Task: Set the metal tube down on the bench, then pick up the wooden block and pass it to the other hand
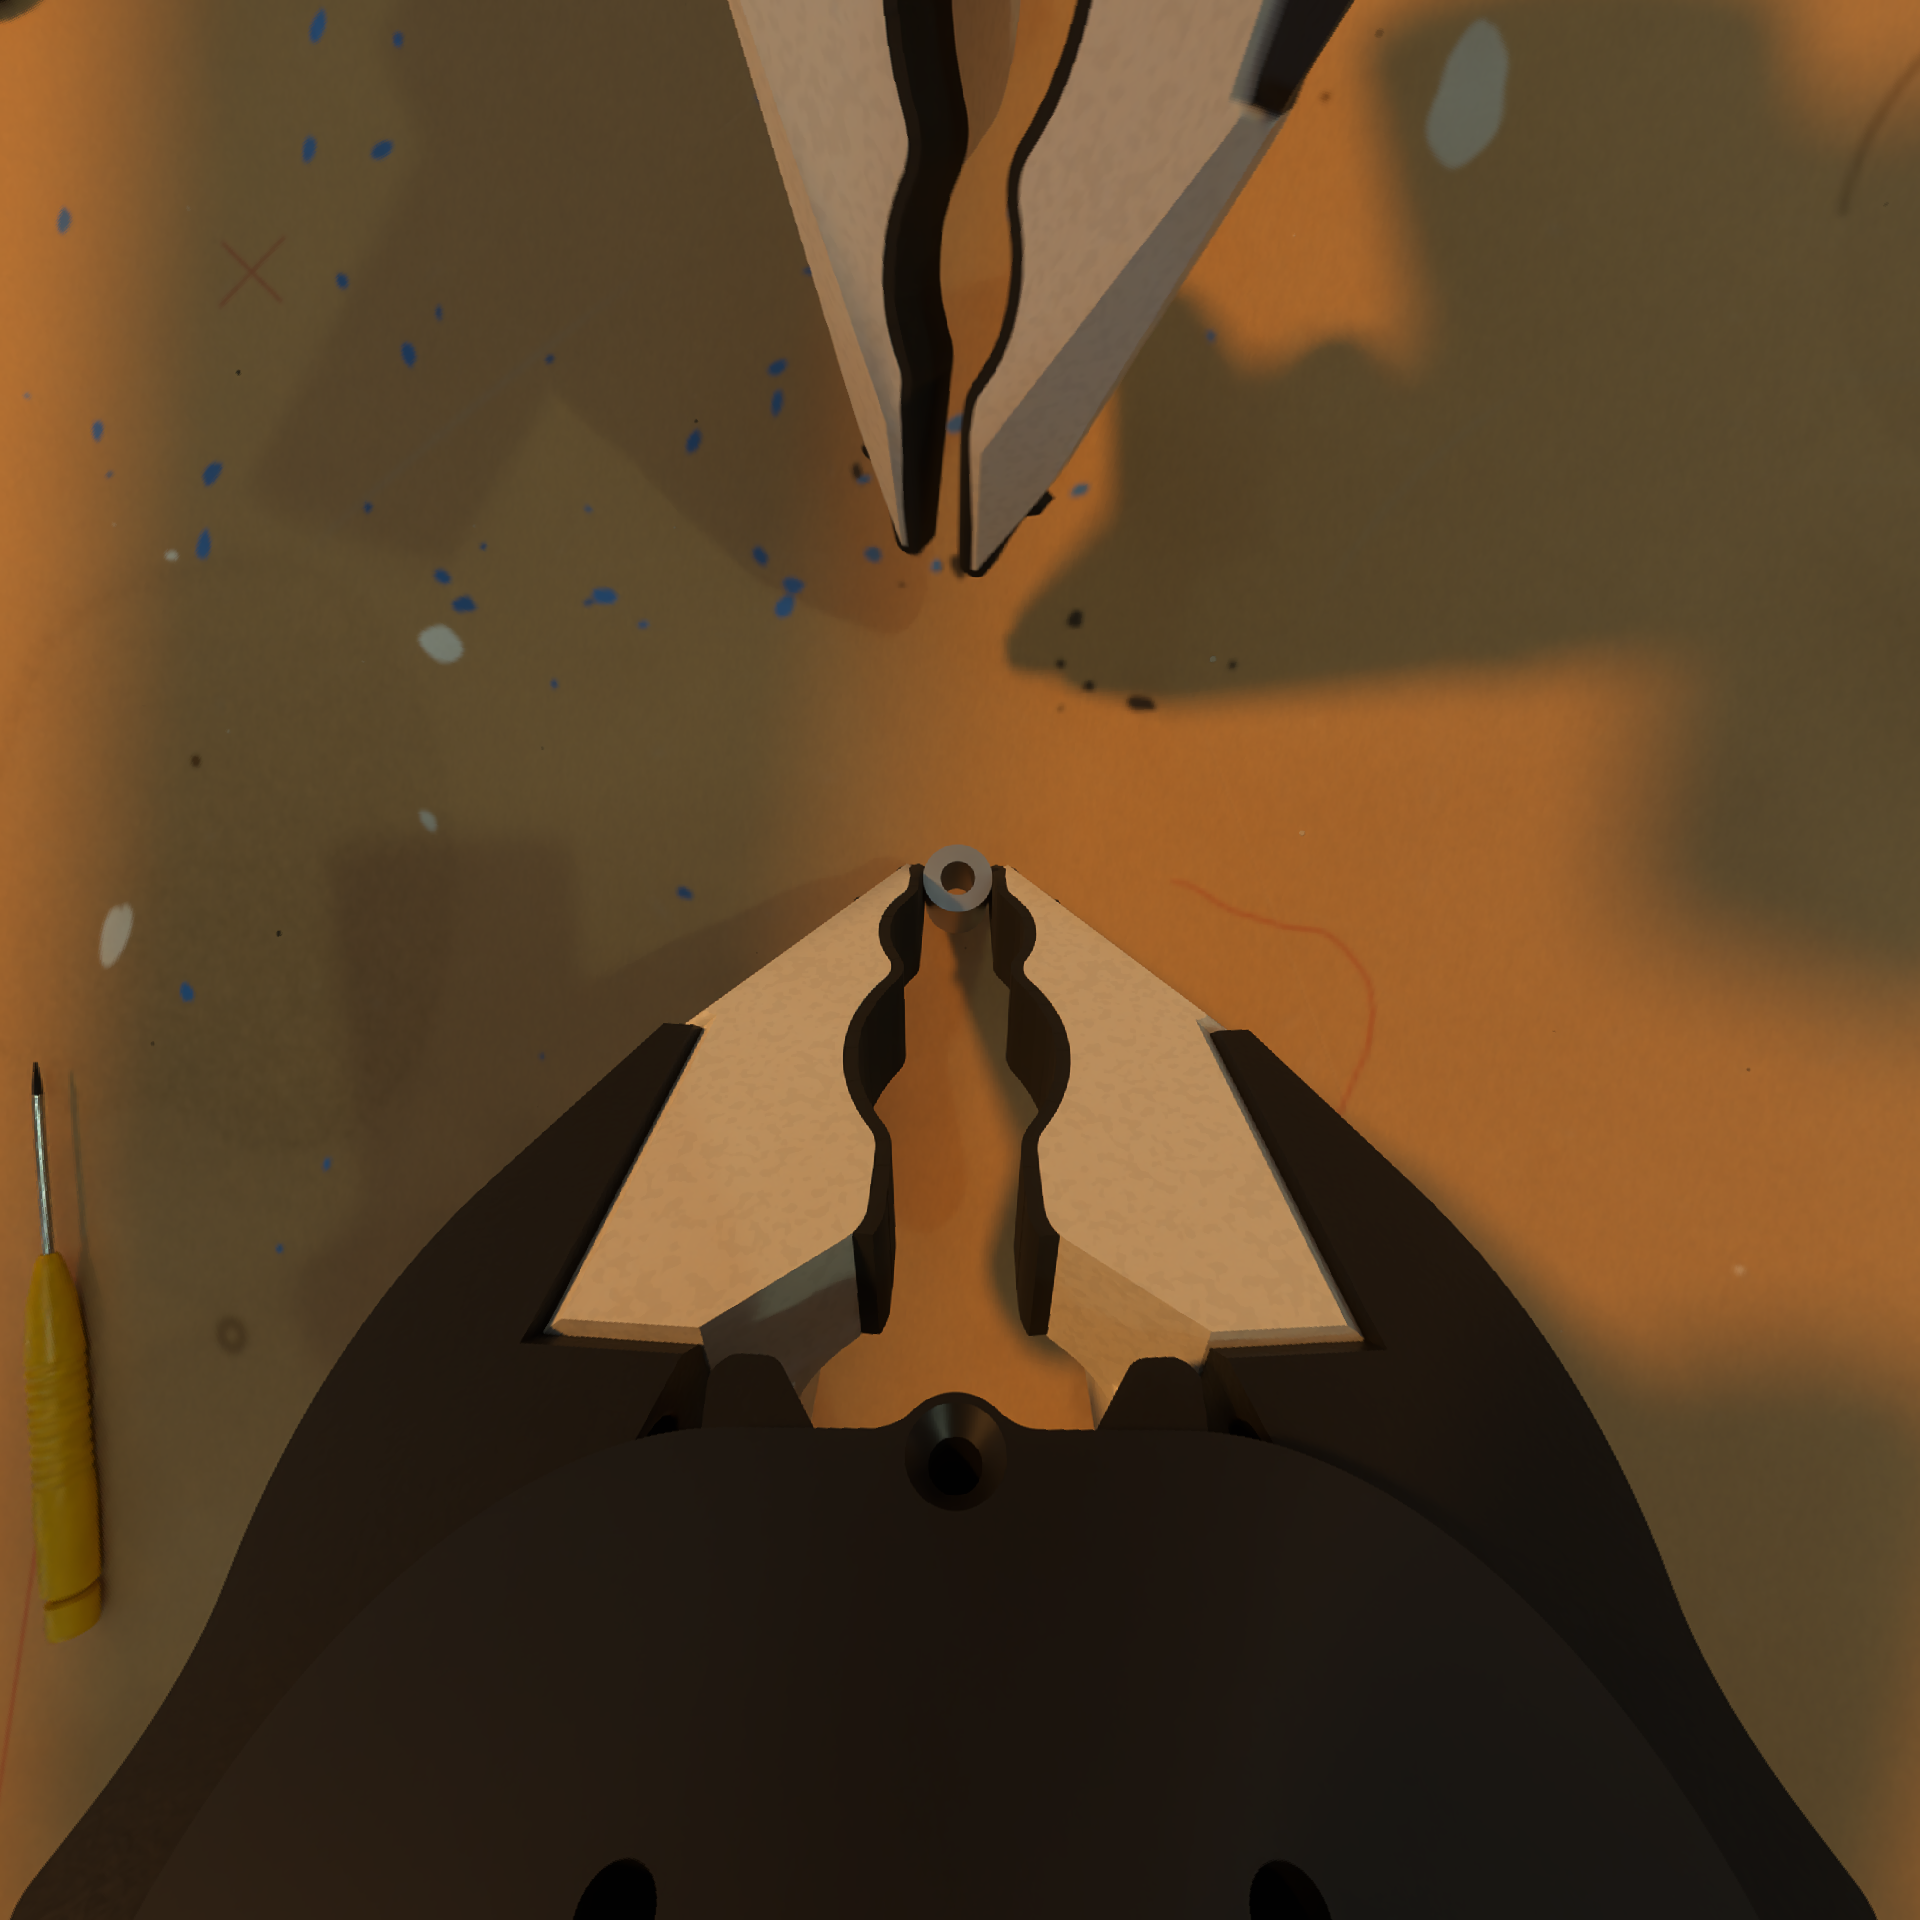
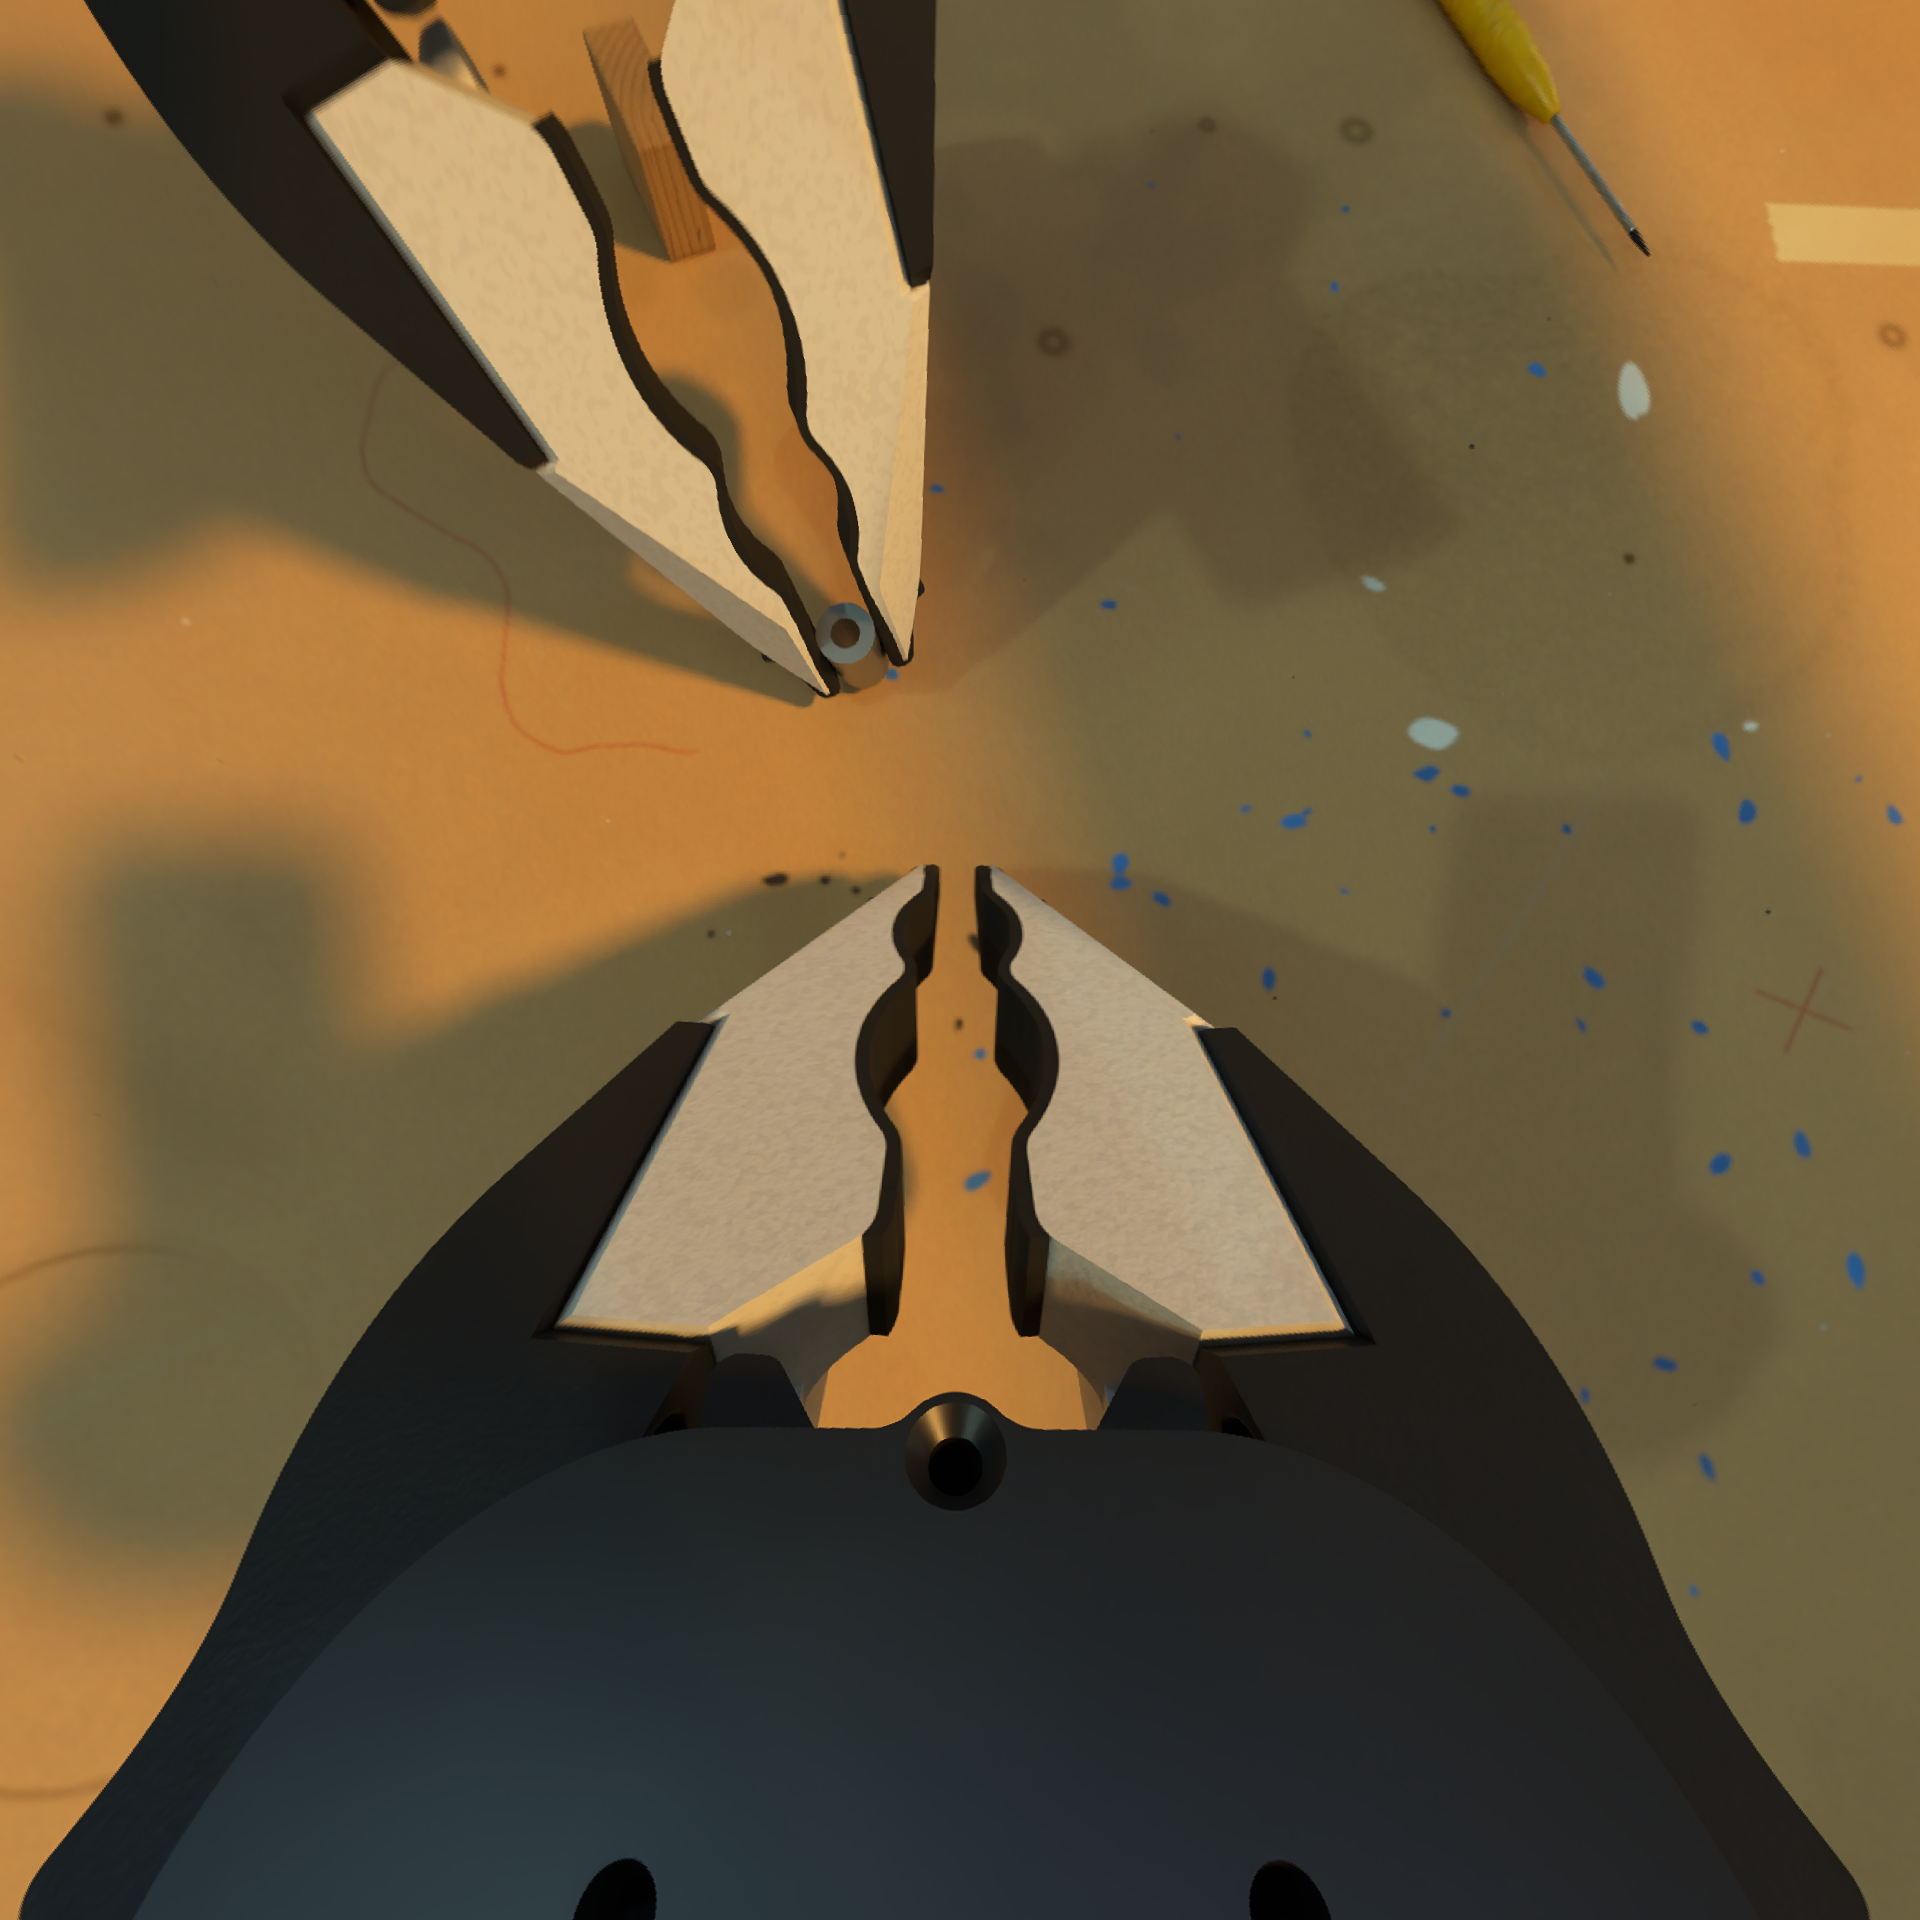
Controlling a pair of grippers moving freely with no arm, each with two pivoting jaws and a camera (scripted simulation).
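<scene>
My left gripper [image 1: 956,878] is shut on a small grey metal tube [image 1: 956,909], held end-on at the fingertips, above the orange bench [image 1: 1403,935]. In the right wrist view the left gripper [image 2: 847,649] and the tube [image 2: 827,636] sit opposite me, tips pointing down at the bench. The wooden block [image 2: 649,156] stands on the bench behind the left gripper's fingers, partly hidden by them. My right gripper [image 2: 956,873] is empty, its fingers nearly together, and faces the left one across a short gap; it also shows in the left wrist view [image 1: 940,556].
A yellow-handled screwdriver [image 1: 62,1434] lies on the bench at the left edge of the left wrist view; it shows top right in the right wrist view [image 2: 1517,62]. A pale tape strip [image 2: 1839,234] lies near it. Blue and white paint flecks dot the bench.
</scene>
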